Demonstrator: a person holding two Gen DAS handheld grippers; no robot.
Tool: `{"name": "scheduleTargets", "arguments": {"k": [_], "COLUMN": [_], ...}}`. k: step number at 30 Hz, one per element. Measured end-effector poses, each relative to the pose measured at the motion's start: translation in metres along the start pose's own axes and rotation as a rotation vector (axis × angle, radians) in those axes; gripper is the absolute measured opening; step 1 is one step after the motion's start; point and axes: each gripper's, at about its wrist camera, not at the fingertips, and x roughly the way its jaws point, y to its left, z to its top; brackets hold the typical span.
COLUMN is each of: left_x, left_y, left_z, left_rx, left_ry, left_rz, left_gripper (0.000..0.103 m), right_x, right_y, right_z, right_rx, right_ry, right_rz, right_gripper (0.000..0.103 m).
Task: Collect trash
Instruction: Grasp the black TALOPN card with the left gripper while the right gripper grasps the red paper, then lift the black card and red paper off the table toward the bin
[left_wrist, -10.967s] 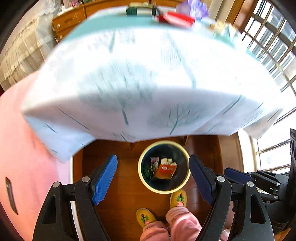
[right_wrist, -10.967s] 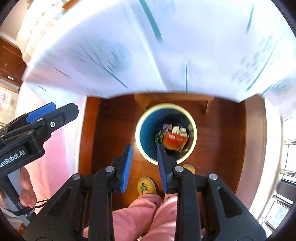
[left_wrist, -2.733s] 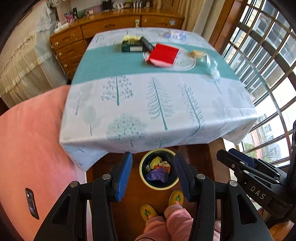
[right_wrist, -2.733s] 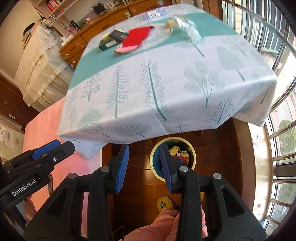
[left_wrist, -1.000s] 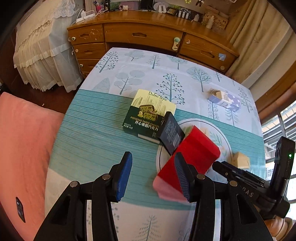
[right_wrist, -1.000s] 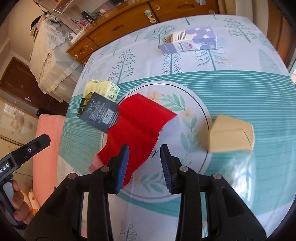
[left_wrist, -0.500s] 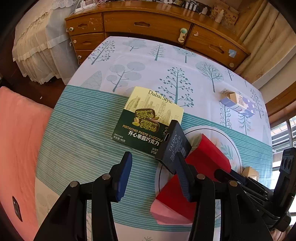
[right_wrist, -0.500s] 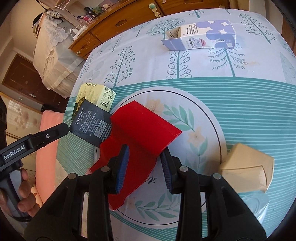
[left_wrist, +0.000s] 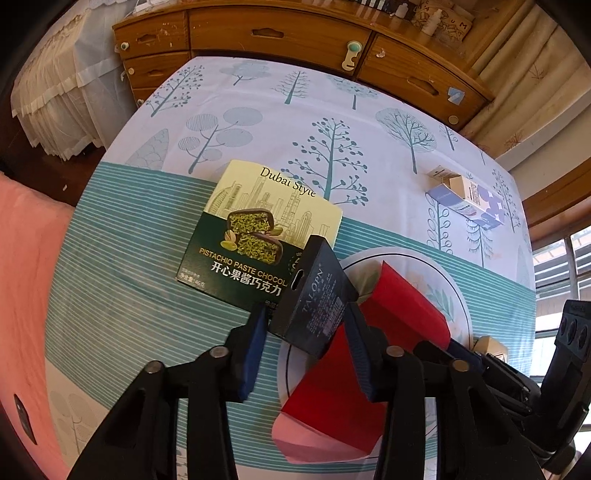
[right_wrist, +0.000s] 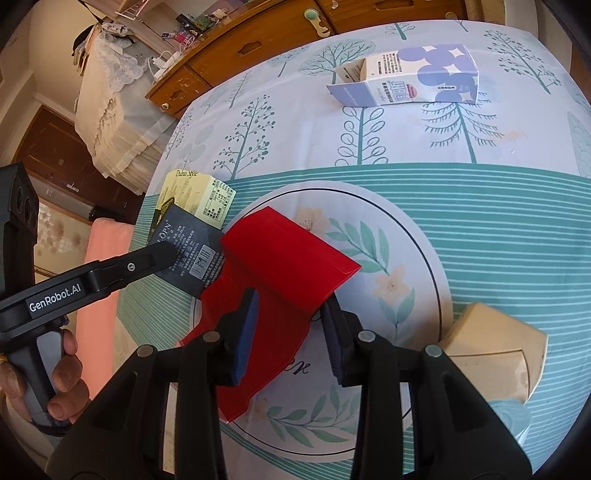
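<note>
Now the left gripper, jaws just closing around the small dark cardboard box leaning on the green chocolate box, may tip it, while the right gripper straddles the red folded paper envelope beside it, unpinched.

Both my wrist cams ride right behind my jaws, looking steeply down at the tabletop from close up. They overlap on the red envelope and dark box.
</note>
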Motion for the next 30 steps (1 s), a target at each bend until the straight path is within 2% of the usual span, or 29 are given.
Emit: {"name": "scheduleTargets", "arguments": {"k": [3,6,11,14,18,30], "left_x": [0.001,-0.002,-0.019,-0.033,-0.059,-0.157], "left_y": [0.002,0.004,-0.003,-0.008,-0.01,-0.008], "left_z": [0.001,0.001,-0.007,-0.015,-0.03,-0.095], "left_rx": [-0.021,-0.04,-0.012,0.017,0.038,0.133], "left_ry": [0.0,-0.009,-0.043,-0.062,-0.078,-0.162], "left_rz": [-0.005,-0.019,-0.003,0.027,0.018,0.013], "left_gripper": [0.024,0.019,0.009,0.008,0.008,0.008], "right_x": [-0.005,-0.012,-0.028,-0.041,-0.062,-0.133], "right_y": [0.005,0.013,0.023,0.029,0.04,0.079], "right_z": [0.001,0.0,-0.004,-0.008,-0.018,-0.074], "right_rx": [-0.02,-0.04,-0.067,-0.076,-0.091,-0.119], "right_ry": [-0.01,-0.023,-0.044,-0.059,-0.079,-0.144], "right_rz": [0.015,0.024,0.047,0.063,0.076,0.058], "right_gripper": [0.024,0.019,0.01,0.005,0.003,0.002]}}
